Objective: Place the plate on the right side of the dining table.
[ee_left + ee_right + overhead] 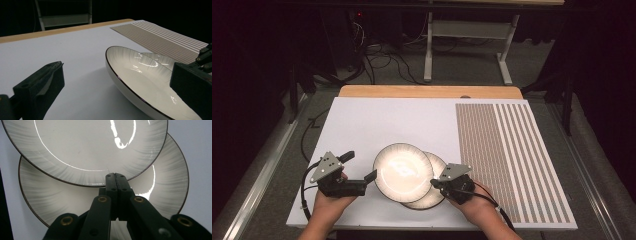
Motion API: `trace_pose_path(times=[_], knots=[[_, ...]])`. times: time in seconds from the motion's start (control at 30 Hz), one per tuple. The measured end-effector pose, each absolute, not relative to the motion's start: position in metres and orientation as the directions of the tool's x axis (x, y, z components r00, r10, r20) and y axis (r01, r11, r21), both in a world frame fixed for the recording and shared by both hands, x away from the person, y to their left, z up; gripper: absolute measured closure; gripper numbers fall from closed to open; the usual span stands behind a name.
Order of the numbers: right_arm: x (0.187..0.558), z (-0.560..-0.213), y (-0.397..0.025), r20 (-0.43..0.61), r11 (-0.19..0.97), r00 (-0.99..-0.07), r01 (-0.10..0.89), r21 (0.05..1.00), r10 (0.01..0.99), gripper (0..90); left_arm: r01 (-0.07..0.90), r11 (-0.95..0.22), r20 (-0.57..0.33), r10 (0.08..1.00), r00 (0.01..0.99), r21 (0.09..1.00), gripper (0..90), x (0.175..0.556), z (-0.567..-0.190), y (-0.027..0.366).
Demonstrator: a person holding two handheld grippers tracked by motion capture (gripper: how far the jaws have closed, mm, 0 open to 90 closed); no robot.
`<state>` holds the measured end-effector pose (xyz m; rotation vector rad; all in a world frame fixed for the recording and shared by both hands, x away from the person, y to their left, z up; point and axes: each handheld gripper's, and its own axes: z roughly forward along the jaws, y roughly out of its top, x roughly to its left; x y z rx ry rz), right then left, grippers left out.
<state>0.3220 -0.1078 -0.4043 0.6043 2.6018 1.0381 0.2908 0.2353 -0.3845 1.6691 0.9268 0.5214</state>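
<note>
- My right tool (435, 183): jaws pressed together, tips right at the near rim of the upper plate (403, 171). In the right gripper view the closed jaws meet that rim where it overlaps the lower plate (160, 182); can't tell if the rim is pinched between them or just touched.
- My left tool (362, 170): jaws wide apart, nothing between them. One jaw sits just at the left rim of the upper plate, the other is out over bare board.
- In the left gripper view the upper plate (140, 82) is tilted, its left edge lifted off the surface, right part resting on the lower plate (162, 60).
- Both plates: white, grey streaked border, thin dark rim. Upper one is offset left and away from me, covering much of the lower plate (432, 195).
- Plates are near the front edge of the white worktop (377, 120), roughly centre.
- Striped mat (507, 155) covers the right part of the worktop, just beside the plates, not touching.
</note>
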Motion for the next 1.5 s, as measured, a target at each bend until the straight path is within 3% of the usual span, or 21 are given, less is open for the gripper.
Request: trace_pose_path(times=[0.8, 1.3, 1.5], knots=[[0.321, -0.405, -0.108, -0.126, 0.677, -0.877, 0.258, 0.689, 0.463, 90.0, 0.486, -0.107, -0.251, 0.749, 0.614, 0.867, 0.4, 0.309, -0.398, 0.209], [0.321, -0.404, -0.107, -0.13, 0.68, -0.877, 0.257, 0.687, 0.463, 90.0, 0.656, -0.114, -0.392, 0.721, 0.572, 0.746, 0.5, 0.324, -0.412, 0.2], [0.321, -0.404, -0.107, -0.13, 0.681, -0.878, 0.256, 0.686, 0.462, 90.0, 0.695, -0.108, -0.434, 0.711, 0.554, 0.711, 6.5, 0.325, -0.412, 0.197]])
